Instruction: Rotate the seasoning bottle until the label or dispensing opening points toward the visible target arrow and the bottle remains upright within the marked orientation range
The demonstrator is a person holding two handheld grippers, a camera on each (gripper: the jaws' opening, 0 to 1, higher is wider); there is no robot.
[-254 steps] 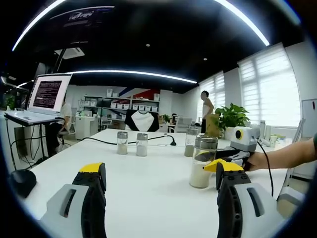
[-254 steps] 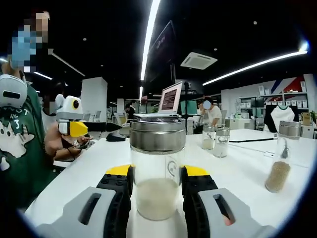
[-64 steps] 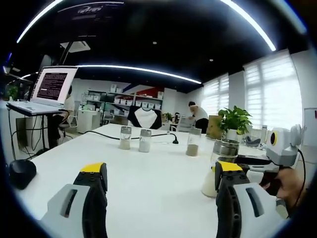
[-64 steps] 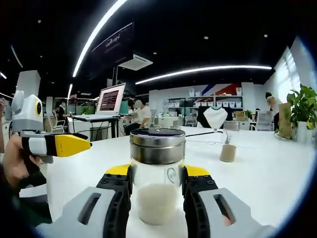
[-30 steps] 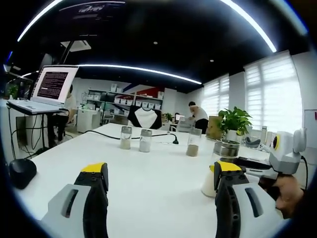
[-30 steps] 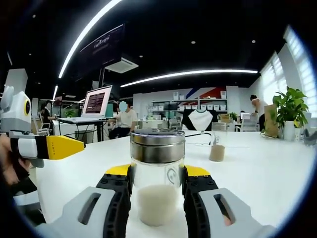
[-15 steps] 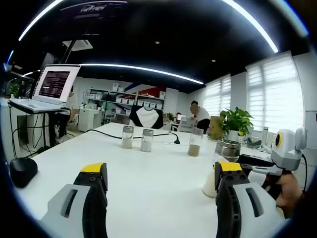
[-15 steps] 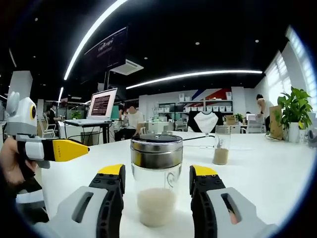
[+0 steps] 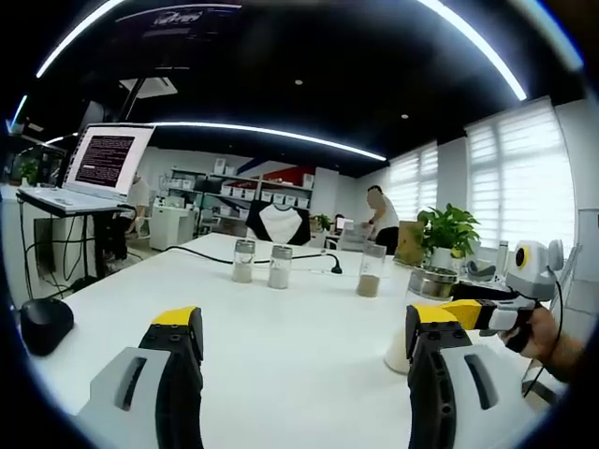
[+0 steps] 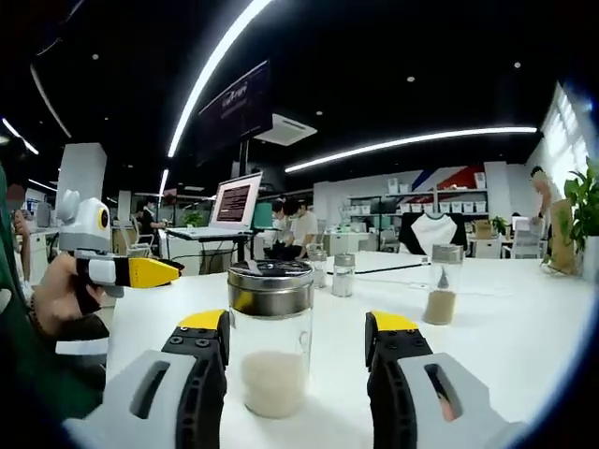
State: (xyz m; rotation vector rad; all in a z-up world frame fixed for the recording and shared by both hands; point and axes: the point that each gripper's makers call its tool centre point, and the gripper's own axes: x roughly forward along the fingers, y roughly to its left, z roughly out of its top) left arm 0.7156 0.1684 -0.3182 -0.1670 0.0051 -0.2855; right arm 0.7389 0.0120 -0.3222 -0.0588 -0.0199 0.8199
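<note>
The seasoning bottle (image 10: pixel 270 348) is clear glass with a steel lid and white grains at the bottom. It stands upright on the white table (image 10: pixel 505 318). My right gripper (image 10: pixel 298 327) is open, its jaws either side of the bottle and off the glass, the bottle closer to the left jaw. In the left gripper view the bottle (image 9: pixel 419 285) stands at the right, partly hidden behind my own right jaw, with the right gripper (image 9: pixel 465 313) beside it. My left gripper (image 9: pixel 304 323) is open over bare table. The right gripper view has it (image 10: pixel 140 272) at the left, held in a hand.
Two small shakers (image 9: pixel 243 260) (image 9: pixel 278 266) and a taller one (image 9: pixel 370 271) stand farther back on the table, by a black cable. A mouse (image 9: pixel 45 323) lies at the left edge. A laptop (image 9: pixel 103 164) sits on a stand; a plant (image 9: pixel 447 229) is at the right.
My right gripper, shut on the bottle a second ago, has opened and let it go; the bottle stands free. The right view has swung. My left gripper stays open.
</note>
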